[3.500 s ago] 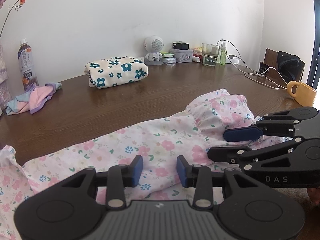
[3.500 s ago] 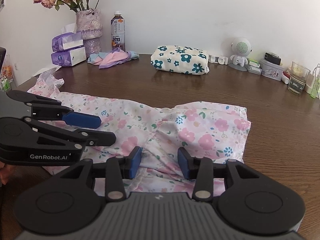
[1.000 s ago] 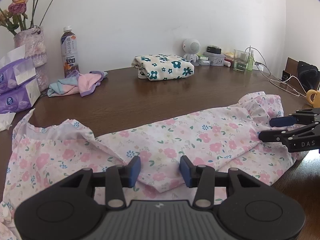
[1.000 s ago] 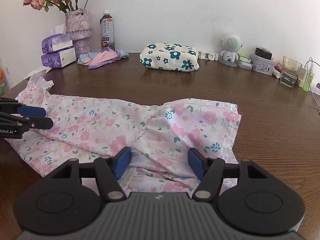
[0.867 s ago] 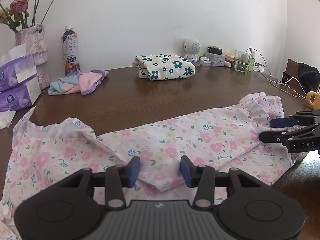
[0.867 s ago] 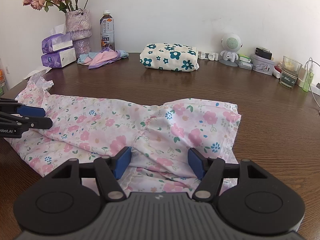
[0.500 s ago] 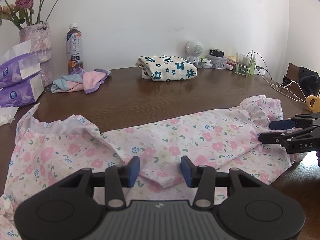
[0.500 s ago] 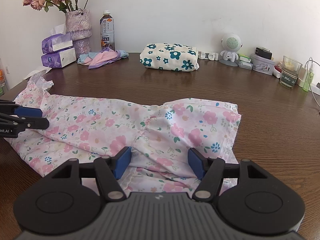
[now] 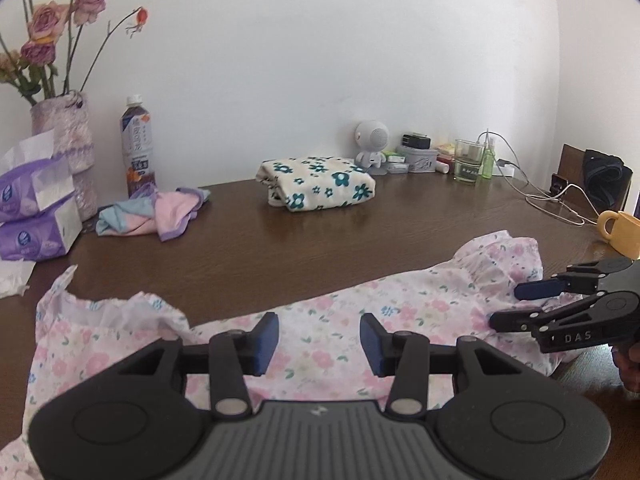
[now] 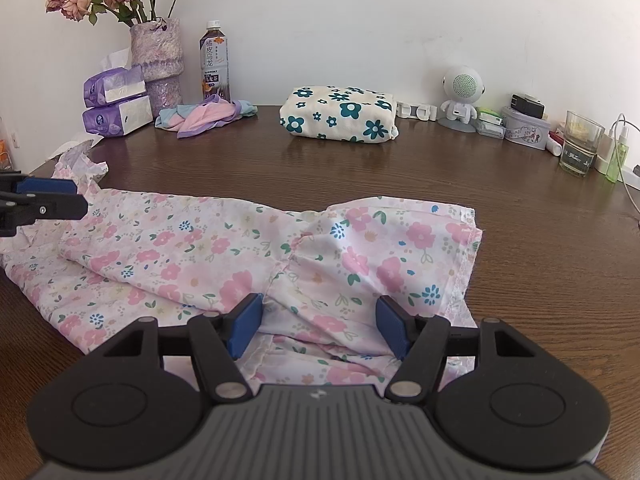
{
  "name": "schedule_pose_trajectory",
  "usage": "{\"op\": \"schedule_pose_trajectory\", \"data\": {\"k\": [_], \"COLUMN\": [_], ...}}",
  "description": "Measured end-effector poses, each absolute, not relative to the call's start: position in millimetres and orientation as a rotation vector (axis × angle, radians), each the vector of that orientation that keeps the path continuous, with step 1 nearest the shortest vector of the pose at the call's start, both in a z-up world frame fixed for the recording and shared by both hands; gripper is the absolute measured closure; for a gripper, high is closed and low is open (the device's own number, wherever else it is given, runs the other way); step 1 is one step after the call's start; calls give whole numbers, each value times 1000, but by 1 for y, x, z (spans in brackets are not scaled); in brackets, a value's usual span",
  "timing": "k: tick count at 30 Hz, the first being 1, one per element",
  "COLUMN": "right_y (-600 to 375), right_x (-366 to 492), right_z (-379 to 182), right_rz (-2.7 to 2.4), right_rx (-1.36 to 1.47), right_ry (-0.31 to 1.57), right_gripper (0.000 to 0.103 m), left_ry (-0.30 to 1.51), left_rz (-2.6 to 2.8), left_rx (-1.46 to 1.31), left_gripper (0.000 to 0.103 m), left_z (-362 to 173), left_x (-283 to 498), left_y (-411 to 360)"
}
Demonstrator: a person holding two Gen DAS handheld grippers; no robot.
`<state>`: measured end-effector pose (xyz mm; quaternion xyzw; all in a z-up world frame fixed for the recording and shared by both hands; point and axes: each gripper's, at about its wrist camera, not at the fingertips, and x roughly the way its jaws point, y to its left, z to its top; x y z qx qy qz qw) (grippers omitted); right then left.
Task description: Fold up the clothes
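Your left hand-held gripper [image 9: 318,338] has lifted off the dress [image 10: 248,248]; both it and the right hand-held gripper [image 10: 320,326] stand apart, empty. Thin, limp cloth: pinch its hem.

Left tool [image 9: 319,337] angled downward, jaws parted, nothing between its blue pads, right tool [image 10: 320,326] angled downward, jaws parted wider, pads clear, tools well apart

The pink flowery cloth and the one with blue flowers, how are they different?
The pink cloth lies spread out long and flat near the grippers; the blue-flower cloth is folded into a thick bundle by the wall. The pink cloth has small pink blooms; the blue-flower cloth has big teal ones on cream. Both rest on the table.
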<state>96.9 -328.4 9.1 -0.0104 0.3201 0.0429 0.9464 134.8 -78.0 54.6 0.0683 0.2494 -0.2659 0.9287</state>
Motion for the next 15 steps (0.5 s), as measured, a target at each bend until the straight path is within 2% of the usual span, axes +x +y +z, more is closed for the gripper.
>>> {"op": "schedule_pose_trajectory", "data": {"k": [5,8,10,12,14,15], "right_y": [-329,-338,-344,-337,-324,-314], "right_x": [96,92,89,94,104,113], "right_z": [10,29,42,56,64,65], "right_rz": [92,103,110,118,125,128], "right_rx": [-15,60,114,86,29,-13], "right_ry": [650,587,541,513,508,520], "right_gripper": [39,39,39,39,46,52], "left_ry": [540,567,592,618,641,652], "left_rz": [-595,-600,-606,-609,-613,-615], "left_rx": [147,151,143,134,128,124], "left_gripper": [60,62,76,76,76,76], "left_z": [55,48,42,36,31,28], "left_x": [157,172,181,189,192,193], "left_y": [-107,-117,-118,-117,-114,-112]}}
